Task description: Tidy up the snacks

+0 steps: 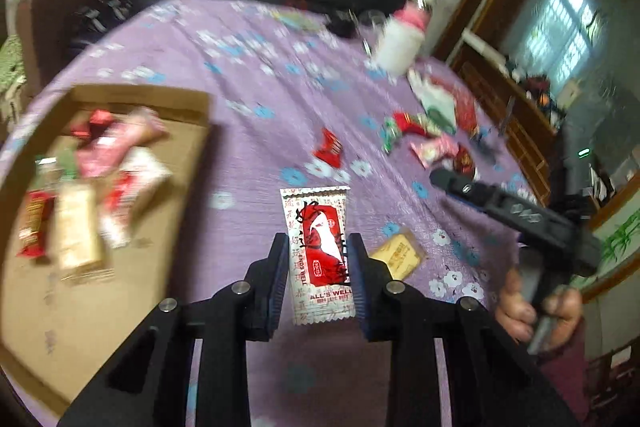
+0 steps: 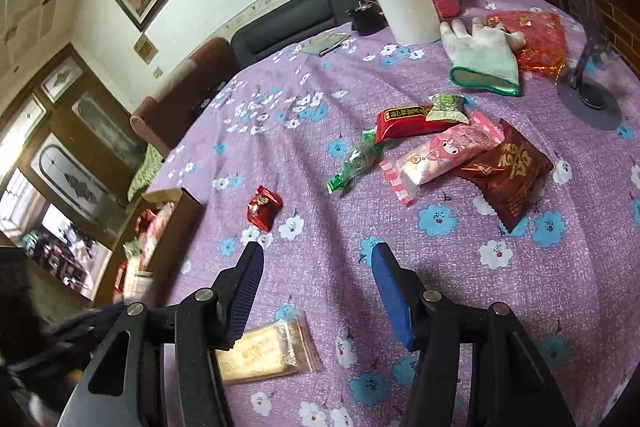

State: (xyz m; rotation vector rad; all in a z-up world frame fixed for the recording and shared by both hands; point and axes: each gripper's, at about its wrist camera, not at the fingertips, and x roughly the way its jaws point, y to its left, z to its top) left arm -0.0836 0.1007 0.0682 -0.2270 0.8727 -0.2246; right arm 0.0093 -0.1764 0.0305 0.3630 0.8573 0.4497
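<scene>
Above the purple floral counter [image 1: 260,67], the left claw [image 1: 318,267] is clenched on a white-and-red snack packet [image 1: 318,243], held upright just right of the cardboard box [image 1: 160,187] of sorted snacks. Only the right wrist view shows the right claw [image 2: 316,283] released, fingers spread over bare cloth, a gold wafer pack [image 2: 268,351] lying under its left finger. Beyond it, well apart from the box, loose snacks [image 2: 440,147] cluster near a white glove [image 2: 480,55] and white cup [image 2: 408,7]
</scene>
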